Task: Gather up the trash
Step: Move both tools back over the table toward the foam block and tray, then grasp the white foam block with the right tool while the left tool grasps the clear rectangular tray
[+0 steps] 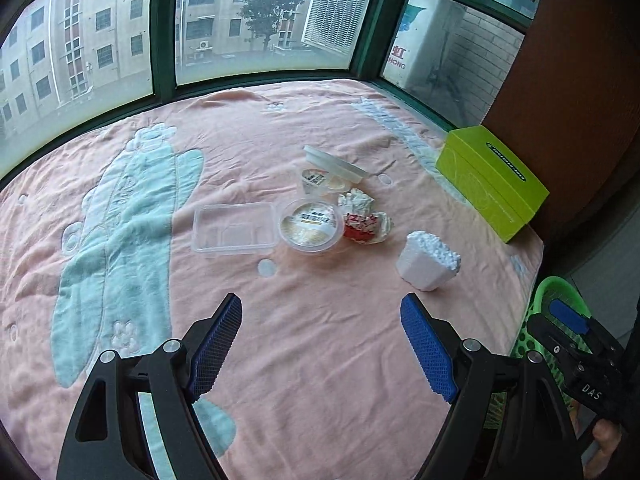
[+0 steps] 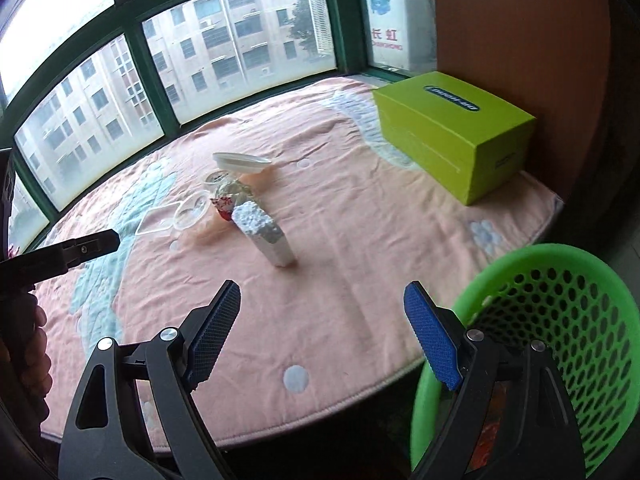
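Trash lies on a pink blanket (image 1: 320, 360): a white foam block (image 1: 427, 261), a clear rectangular tray (image 1: 234, 227), a round lidded bowl (image 1: 310, 224), a red and white wrapper (image 1: 362, 226), crumpled paper (image 1: 356, 200), a small clear cup (image 1: 316, 180) and a white lid (image 1: 334, 162). My left gripper (image 1: 321, 340) is open and empty, short of the pile. My right gripper (image 2: 322, 332) is open and empty, at the blanket's near edge beside a green basket (image 2: 560, 280). The foam block (image 2: 264, 236) stands ahead of it.
A lime green box (image 1: 492, 180) sits at the blanket's right side against a brown wall; it also shows in the right wrist view (image 2: 452, 132). Green-framed windows (image 1: 164, 40) border the far edge. The basket (image 1: 556, 292) stands off the right edge.
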The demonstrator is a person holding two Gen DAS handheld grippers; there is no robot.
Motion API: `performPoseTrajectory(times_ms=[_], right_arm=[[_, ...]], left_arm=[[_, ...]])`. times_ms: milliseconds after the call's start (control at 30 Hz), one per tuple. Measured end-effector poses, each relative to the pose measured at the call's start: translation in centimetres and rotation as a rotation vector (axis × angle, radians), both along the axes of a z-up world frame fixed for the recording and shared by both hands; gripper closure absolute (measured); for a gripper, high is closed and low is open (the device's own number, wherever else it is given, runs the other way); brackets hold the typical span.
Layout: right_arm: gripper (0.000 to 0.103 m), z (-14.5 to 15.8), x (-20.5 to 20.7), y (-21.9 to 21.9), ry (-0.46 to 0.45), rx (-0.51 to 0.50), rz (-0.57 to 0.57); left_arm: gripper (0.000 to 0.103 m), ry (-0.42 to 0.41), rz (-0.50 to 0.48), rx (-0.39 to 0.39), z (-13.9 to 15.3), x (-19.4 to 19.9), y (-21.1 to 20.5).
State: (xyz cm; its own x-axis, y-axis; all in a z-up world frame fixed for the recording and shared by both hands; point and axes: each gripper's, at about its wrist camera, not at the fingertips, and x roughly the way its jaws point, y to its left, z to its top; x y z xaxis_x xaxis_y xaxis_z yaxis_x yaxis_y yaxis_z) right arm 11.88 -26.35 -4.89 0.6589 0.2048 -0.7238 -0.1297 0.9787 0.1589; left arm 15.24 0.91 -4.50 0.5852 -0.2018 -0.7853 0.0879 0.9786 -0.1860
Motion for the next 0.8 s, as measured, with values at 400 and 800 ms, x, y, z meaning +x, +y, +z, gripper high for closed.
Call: performPoseTrajectory(times_ms=[400, 800], right_arm=[[0.028, -2.6, 6.1, 4.3, 0.044, -0.064, 0.07], [0.039, -4.6, 9.2, 5.4, 0.103, -0.089, 0.099]], left_arm=[[0.02, 0.027, -0.027, 0.059, -1.9, 3.5, 3.0], [0.009, 0.023, -0.266, 0.125, -3.3, 8.6, 3.4]])
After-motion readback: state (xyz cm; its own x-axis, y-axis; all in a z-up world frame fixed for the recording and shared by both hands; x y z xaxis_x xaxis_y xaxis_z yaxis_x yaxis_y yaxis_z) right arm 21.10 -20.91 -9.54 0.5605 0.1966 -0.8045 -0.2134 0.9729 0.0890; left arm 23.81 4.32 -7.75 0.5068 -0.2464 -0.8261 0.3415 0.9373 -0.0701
